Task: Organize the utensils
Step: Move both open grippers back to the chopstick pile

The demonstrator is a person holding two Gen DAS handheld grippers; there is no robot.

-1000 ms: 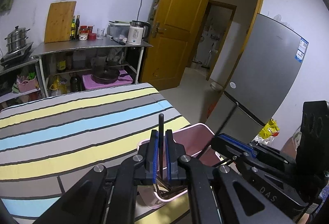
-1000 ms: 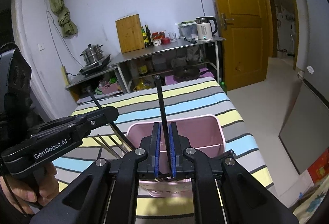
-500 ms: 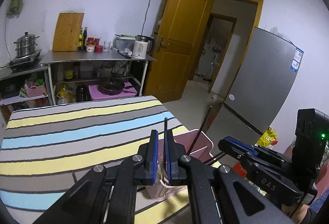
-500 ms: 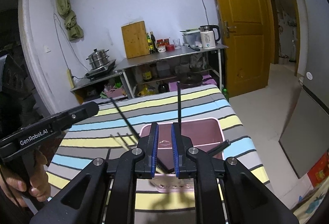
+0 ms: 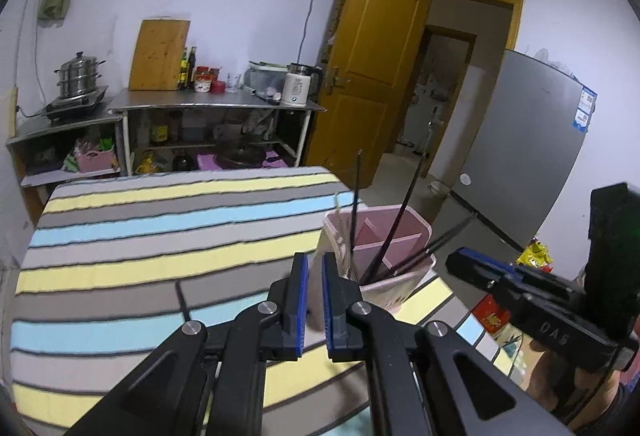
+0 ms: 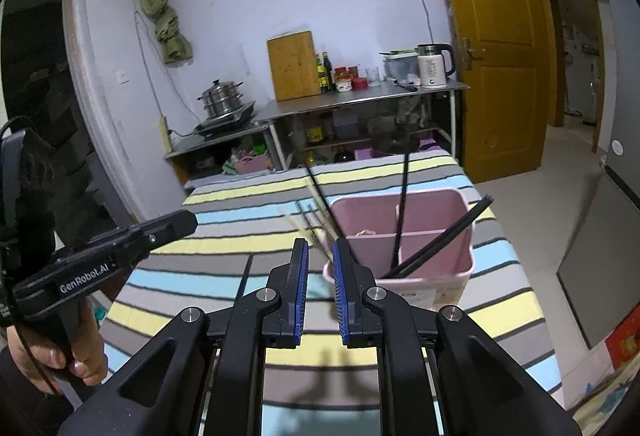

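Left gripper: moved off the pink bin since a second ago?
Yes. The left gripper has backed away leftward; the pink bin, previously right under it, now sits to its right.

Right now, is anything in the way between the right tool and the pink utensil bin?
Nothing visible does. The right tool is close in front of the pink bin, with only bare striped cloth below. Pale chopsticks leaning from the bin's left corner reach toward it.

Pink bin point(image 6: 424, 220), black chopsticks point(image 6: 402, 204), pastel-striped tablecloth point(image 5: 160, 236).
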